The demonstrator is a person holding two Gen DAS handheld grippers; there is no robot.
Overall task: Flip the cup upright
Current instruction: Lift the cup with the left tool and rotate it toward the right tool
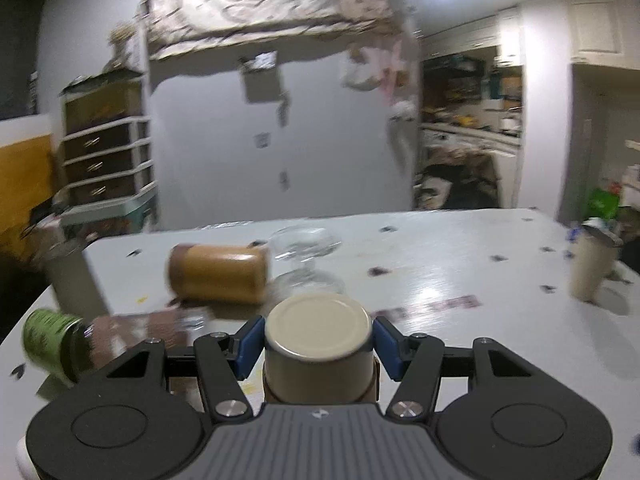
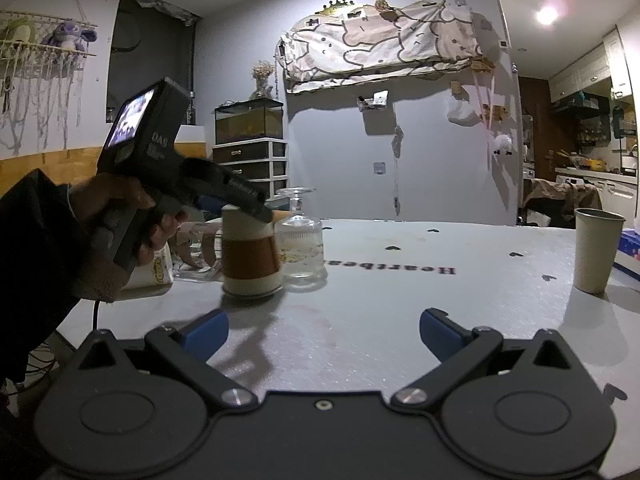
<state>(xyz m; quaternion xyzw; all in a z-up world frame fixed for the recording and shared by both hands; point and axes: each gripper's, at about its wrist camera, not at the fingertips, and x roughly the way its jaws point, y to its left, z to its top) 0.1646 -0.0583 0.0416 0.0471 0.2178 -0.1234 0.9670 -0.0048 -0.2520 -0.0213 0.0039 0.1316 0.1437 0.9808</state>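
Meanwhile the left claw (image 1: 319,346) was closed on the cup (image 1: 319,344), its blue pads pressed to either side near the base. The cup stood upside down on the white table (image 1: 460,280), rim down, as the right wrist view showed. Just beyond the left claw stood an inverted wine glass (image 1: 306,258), and to its left a tan cylinder (image 1: 218,274) lay on its side. The right claw (image 2: 324,334) gaped wide, holding nothing, with the cup ahead to its left.

Left tongs (image 2: 256,210) clamp the inverted cup (image 2: 250,254); right tongs (image 2: 323,330) gape.
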